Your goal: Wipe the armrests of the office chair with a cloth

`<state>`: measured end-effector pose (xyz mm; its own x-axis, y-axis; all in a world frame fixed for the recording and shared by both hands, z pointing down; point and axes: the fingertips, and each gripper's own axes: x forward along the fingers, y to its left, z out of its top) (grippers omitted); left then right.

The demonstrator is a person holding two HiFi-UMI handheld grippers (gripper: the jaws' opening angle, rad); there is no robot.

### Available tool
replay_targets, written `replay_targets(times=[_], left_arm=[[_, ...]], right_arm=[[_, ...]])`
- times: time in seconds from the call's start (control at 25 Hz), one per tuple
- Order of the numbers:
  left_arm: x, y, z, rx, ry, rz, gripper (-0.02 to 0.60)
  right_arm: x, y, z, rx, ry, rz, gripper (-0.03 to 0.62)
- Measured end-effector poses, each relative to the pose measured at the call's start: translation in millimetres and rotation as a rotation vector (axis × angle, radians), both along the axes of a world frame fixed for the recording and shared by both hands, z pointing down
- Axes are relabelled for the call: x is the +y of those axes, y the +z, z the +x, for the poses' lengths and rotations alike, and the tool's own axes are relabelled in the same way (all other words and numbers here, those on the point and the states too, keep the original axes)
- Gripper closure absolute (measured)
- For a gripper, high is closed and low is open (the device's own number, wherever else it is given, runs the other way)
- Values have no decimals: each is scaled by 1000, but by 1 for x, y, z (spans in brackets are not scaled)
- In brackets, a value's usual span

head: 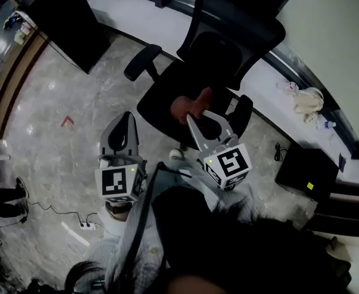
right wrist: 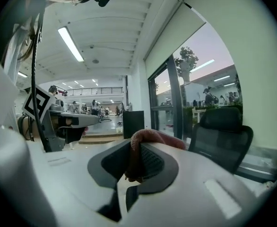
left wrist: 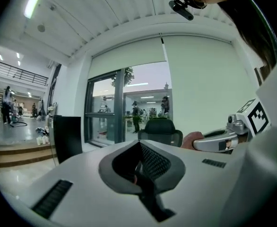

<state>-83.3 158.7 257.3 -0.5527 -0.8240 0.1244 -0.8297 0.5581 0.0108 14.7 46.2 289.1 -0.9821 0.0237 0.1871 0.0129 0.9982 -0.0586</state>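
Observation:
The black office chair (head: 210, 66) stands ahead of me, its left armrest (head: 141, 62) and right armrest (head: 241, 112) both bare. My right gripper (head: 198, 115) hangs over the seat's front, shut on a reddish cloth (head: 188, 106). The right gripper view shows the cloth (right wrist: 148, 141) bunched between the pads of that gripper (right wrist: 136, 167), with the chair (right wrist: 221, 131) to the right. My left gripper (head: 125, 116) is over the floor left of the seat, apart from the chair. In the left gripper view, it (left wrist: 139, 167) is shut, with nothing seen held.
A black cabinet (head: 69, 17) stands at the far left by a wooden step. A white power strip (head: 84, 225) with cables lies on the floor near my feet. A black case (head: 308, 173) sits right of the chair, below a ledge with a pale bag (head: 308, 100).

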Motion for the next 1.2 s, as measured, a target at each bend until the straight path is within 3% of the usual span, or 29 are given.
replay_targets(times=[0.24, 0.48, 0.64, 0.84, 0.96, 1.2], left_arm=[[-115, 16, -21, 52, 325, 9, 578], [-209, 33, 24, 82, 608, -13, 578], [-243, 48, 70, 84, 758, -69, 578], [-259, 75, 98, 106, 845, -112, 578], [-262, 93, 99, 136, 846, -92, 577], [-263, 134, 94, 123, 838, -167, 578]], right_arm=[[-75, 17, 23, 86, 349, 16, 562], [-126, 58, 103, 164, 676, -54, 562], [-136, 92, 151, 218, 806, -103, 562], [-144, 116, 174, 227, 901, -154, 562], [-145, 138, 181, 241, 939, -200, 562], [-176, 242, 194, 402, 934, -252, 563]])
